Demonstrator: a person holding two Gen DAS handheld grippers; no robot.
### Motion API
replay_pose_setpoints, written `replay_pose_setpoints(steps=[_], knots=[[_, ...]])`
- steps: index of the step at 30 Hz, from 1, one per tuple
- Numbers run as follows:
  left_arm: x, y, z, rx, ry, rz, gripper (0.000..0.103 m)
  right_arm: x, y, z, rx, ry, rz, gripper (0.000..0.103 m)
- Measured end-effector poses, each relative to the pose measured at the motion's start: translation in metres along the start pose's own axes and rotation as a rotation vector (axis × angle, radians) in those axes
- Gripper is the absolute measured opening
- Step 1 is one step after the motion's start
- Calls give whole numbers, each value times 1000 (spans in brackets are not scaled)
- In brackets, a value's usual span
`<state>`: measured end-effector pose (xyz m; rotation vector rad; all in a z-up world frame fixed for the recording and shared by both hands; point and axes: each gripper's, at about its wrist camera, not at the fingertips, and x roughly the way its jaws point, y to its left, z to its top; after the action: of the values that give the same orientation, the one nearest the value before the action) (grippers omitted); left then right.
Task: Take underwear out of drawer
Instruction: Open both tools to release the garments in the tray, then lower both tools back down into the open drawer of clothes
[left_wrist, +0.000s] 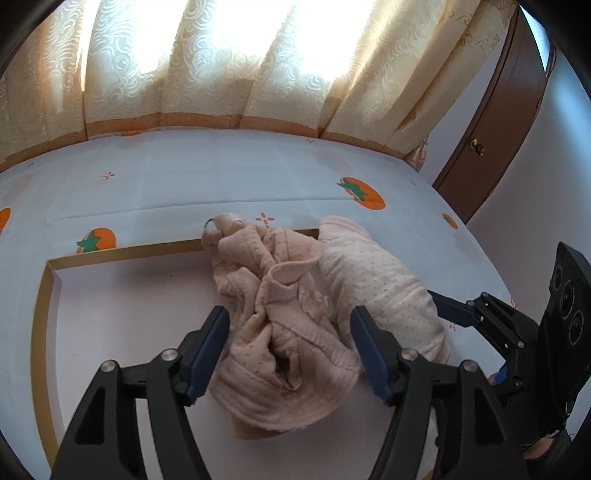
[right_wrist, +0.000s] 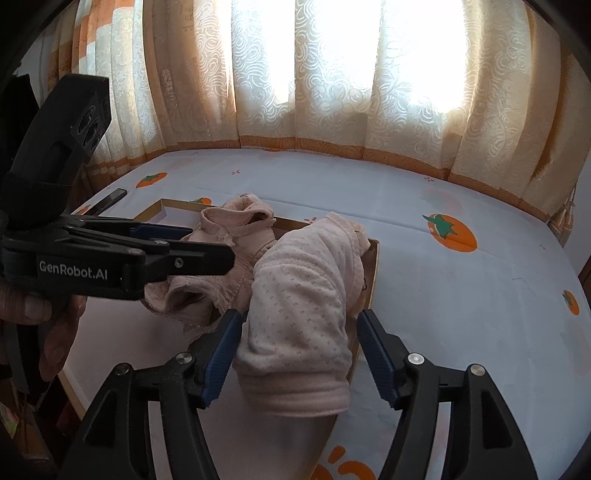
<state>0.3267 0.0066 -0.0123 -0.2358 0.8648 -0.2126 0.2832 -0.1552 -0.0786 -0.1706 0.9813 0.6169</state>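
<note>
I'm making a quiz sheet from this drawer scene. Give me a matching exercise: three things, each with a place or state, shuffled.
1. darker crumpled garment
2. paler dotted garment
3. drawer

a. lies on the patterned sheet
b. between the left gripper's open fingers
c. between the right gripper's open fingers

Pairs: 1-b, 2-c, 3-a

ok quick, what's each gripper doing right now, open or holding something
Left gripper: open, astride the crumpled underwear, not gripping.
Right gripper: open, astride the pale garment, not gripping.
</note>
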Motion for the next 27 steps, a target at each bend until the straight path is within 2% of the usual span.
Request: replay_pose_setpoints(steps=[8, 14, 20, 27], knots=[[-23, 0, -10, -12, -35, -8, 71, -29, 4, -11, 14, -35, -1, 68], [-52, -7, -29, 18, -82, -18, 71, -60, 9, -29, 29, -69, 7, 69], [-84, -18, -55, 47, -130, -63, 72, -99, 23, -61, 48, -116, 55, 73], [-114, -23, -99, 70, -141, -113, 74, -134, 53, -105, 35, -150, 88, 74]])
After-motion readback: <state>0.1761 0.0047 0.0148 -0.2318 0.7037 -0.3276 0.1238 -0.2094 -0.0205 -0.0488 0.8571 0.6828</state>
